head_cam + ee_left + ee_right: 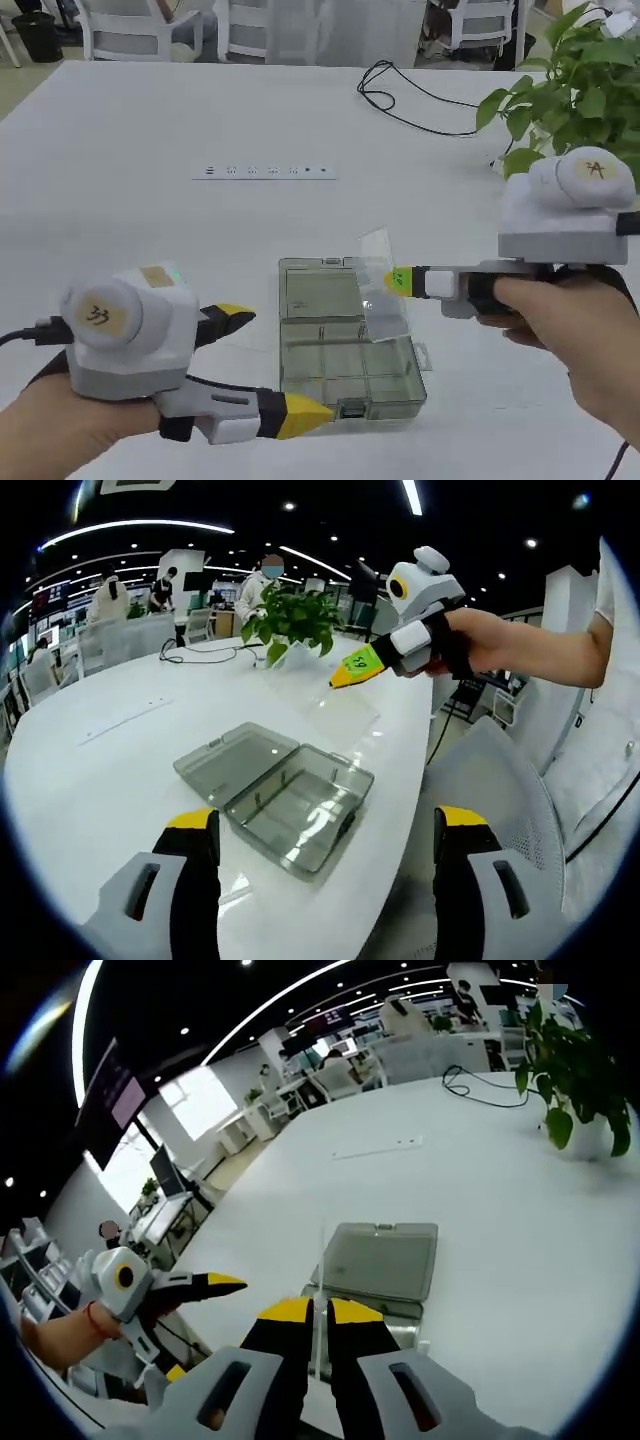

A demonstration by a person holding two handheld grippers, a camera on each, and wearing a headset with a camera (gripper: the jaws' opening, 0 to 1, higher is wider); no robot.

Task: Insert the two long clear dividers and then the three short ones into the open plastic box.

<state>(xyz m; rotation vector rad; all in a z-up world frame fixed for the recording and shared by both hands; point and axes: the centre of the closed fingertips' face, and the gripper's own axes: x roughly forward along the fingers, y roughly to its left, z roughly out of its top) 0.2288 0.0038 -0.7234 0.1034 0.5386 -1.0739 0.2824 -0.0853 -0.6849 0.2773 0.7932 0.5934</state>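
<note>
Box (320, 365) lies open on the bench (150, 230). Right hand-held gripper (398, 280) pinches a clear divider (380, 305) just above it. Left hand-held gripper (272, 365), jaws spread, is beside the box's near-left corner.

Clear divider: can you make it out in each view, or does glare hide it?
Head view: divider shows as a pale sheen over the box, edges faint. Right gripper view: edge-on, just a thin line between the jaws. Left gripper view: nearly lost against the white table.

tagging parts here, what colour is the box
The box is a translucent smoky grey-green, best seen in the head view.
</note>
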